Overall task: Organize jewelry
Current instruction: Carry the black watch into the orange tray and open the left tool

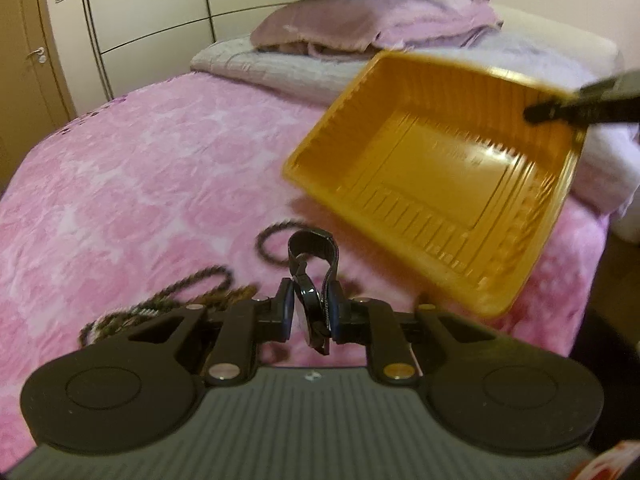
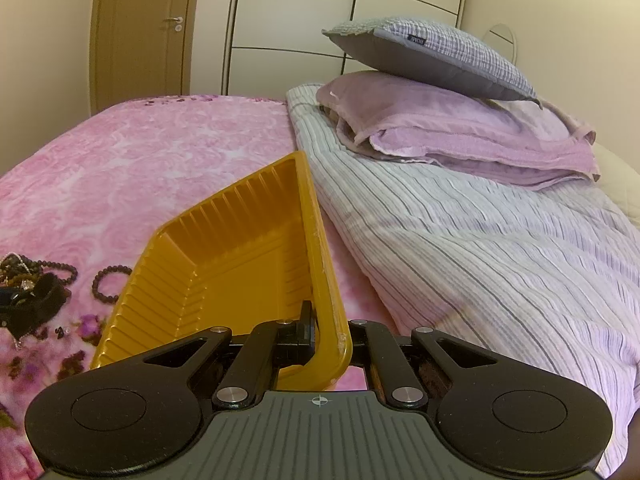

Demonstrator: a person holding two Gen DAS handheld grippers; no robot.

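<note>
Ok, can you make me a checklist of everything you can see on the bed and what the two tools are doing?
Surface: pink floral bedspread, soft and uneven.
Job's things: black wristwatch; empty orange plastic tray, tilted and lifted off the bed; dark bead bracelet; tangled bead necklaces.
Clutter: striped quilt, folded lilac blanket, grey checked pillow.
Grippers: left tool shut on the wristwatch; right tool shut on the tray's rim.
Cables: nothing seen.
Surroundings: wooden door, cream wardrobe.
</note>
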